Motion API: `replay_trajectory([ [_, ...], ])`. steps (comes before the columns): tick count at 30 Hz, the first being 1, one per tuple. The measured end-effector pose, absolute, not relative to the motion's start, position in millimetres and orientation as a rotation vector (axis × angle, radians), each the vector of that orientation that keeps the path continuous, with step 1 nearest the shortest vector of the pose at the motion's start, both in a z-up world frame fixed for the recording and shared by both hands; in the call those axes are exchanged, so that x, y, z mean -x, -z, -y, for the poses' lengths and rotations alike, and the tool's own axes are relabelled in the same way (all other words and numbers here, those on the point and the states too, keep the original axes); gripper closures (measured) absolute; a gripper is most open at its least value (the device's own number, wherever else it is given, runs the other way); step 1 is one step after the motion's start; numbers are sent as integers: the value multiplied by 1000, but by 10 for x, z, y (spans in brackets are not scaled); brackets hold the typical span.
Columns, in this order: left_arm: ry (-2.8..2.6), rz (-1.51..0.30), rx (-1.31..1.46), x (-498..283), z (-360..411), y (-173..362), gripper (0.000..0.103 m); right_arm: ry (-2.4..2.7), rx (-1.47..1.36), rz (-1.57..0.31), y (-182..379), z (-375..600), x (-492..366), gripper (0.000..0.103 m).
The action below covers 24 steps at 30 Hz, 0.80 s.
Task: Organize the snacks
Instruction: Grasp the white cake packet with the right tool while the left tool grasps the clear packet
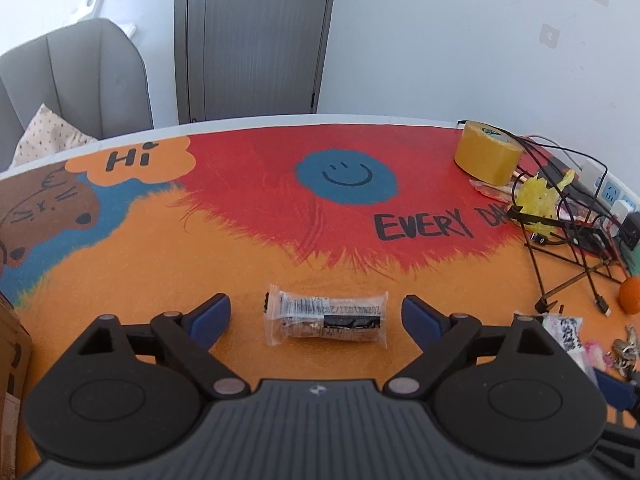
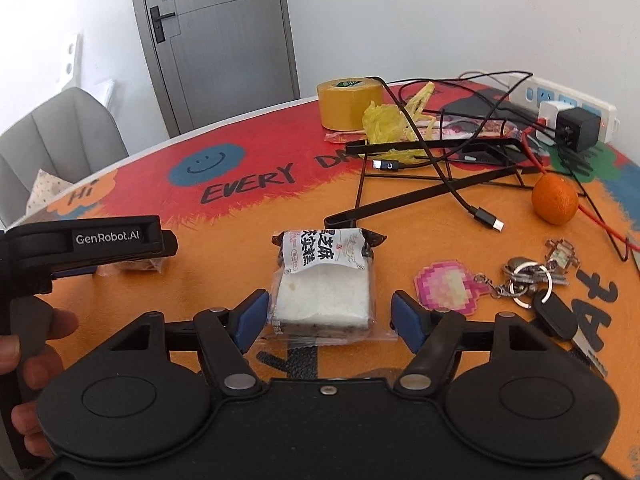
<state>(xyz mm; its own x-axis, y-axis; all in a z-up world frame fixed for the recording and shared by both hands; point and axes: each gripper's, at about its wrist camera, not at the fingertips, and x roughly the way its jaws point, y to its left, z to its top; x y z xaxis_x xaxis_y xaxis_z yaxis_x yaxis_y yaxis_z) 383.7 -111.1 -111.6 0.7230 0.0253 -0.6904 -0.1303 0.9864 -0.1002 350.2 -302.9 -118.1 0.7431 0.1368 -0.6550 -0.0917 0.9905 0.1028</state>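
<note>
In the left wrist view a clear-wrapped dark snack roll (image 1: pixel 326 319) with a barcode lies flat on the orange mat. My left gripper (image 1: pixel 317 316) is open, its blue pads on either side of the roll, not touching it. In the right wrist view a wrapped white sesame cake (image 2: pixel 325 285) with a black-and-white label lies between the blue pads of my right gripper (image 2: pixel 327 318), which is open around it. The left gripper's black body (image 2: pixel 88 242) shows at the left, over the roll (image 2: pixel 138 266).
A yellow tape roll (image 2: pixel 349 103), yellow plastic scraps (image 2: pixel 386 122), a black wire stand with cables (image 2: pixel 432 164), a power strip (image 2: pixel 568 110), an orange (image 2: pixel 554 199) and a keyring with a pink charm (image 2: pixel 450 287) crowd the right. A cardboard box (image 1: pixel 12 356) stands at the left. A grey chair (image 1: pixel 76 76) stands behind the table.
</note>
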Motion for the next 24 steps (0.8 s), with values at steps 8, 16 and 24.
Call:
replay_trajectory([
  [8,-110,-738,139,-3744,1062,1079,50,-141,-80,-708,1150,3013,-3430,50],
  [16,-83,-705,151,-3446,1041,910,51,-144,-122,-702,1094,3029,-3234,51],
  [24,-79,-678,168,-3104,933,714,51,-168,-129,-662,958,2941,-3009,52],
])
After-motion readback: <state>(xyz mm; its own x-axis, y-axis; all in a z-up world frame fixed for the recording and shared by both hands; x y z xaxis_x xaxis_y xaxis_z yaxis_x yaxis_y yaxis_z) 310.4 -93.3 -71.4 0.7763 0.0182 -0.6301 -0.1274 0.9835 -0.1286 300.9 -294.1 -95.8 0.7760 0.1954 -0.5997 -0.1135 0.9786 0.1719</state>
